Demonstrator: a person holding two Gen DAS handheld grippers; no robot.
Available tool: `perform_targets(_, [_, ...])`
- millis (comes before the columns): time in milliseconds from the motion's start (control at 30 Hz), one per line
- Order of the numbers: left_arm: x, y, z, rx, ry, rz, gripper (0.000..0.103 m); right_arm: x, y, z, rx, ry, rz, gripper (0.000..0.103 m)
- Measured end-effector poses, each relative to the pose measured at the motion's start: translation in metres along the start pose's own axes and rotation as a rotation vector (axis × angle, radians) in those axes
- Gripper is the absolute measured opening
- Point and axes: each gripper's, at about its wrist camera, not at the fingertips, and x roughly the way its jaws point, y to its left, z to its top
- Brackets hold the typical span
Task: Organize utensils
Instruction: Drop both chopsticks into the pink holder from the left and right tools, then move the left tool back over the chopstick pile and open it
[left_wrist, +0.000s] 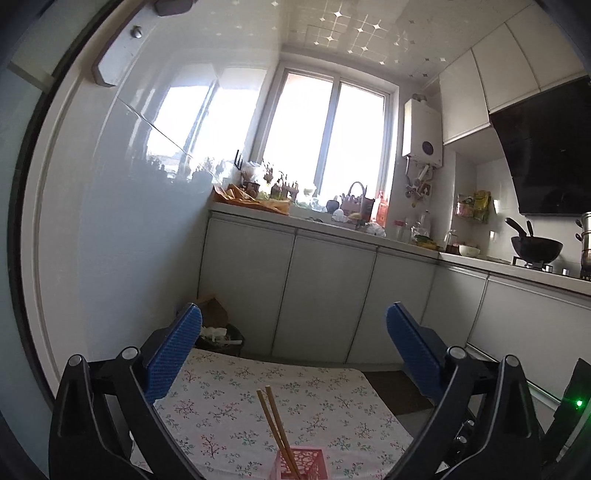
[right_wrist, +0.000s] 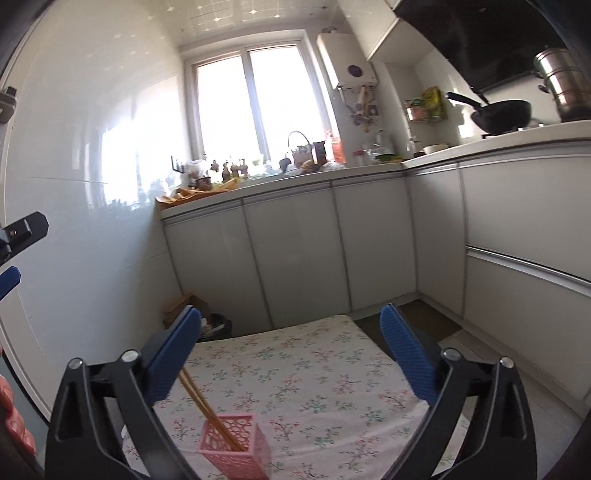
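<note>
Indoors, in a small kitchen, two chopsticks (right_wrist: 201, 404) stand tilted in a pink perforated holder (right_wrist: 236, 445) on a desk covered with a floral cloth (right_wrist: 314, 376). Seen from the right wrist, the holder sits at the lower left of the frame, and the chopsticks lean up and left toward the left blue pad. The right hand-held gripper (right_wrist: 291, 354) has its jaws spread wide, with nothing between the fingertips. Seen from the left wrist, the holder (left_wrist: 299, 463) shows at the bottom centre, the chopsticks (left_wrist: 277, 424) rising from it. The left hand-held gripper (left_wrist: 291, 350) is likewise wide apart and holds nothing. Behind the desk, white cabinets (left_wrist: 325, 291) run under a bright window (left_wrist: 325, 144), and a black wok (left_wrist: 535, 249) sits at the right.
</note>
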Motion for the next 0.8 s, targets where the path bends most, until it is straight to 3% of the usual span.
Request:
perform_targets(167, [0.011, -0.026, -0.013, 0.024, 0.125, -0.071, 0.096, -0.020, -0.022, -0.005, -0.046, 0.055, -0.043, 0.097])
perform_targets(300, [0.024, -0.056, -0.033, 0.125, 0.260, -0.138, 0.096, -0.044, -0.049, -0.027, -0.108, 0.117, -0.101, 0.097])
perform_targets(467, [0.041, -0.103, -0.082, 0.314, 0.492, -0.258, 0.096, -0.067, -0.091, -0.069, -0.102, 0.268, -0.158, 0.097])
perform_targets(600, [0.055, -0.131, -0.127, 0.468, 0.625, -0.287, 0.096, -0.079, -0.118, -0.105, -0.088, 0.386, -0.201, 0.097])
perform_targets(733, [0.079, -0.143, -0.170, 0.562, 0.816, -0.328, 0.096, -0.090, -0.142, -0.134, -0.010, 0.471, -0.213, 0.097])
perform_targets(800, [0.089, -0.150, -0.185, 0.615, 0.873, -0.350, 0.096, -0.086, -0.152, -0.145, 0.017, 0.529, -0.206, 0.097])
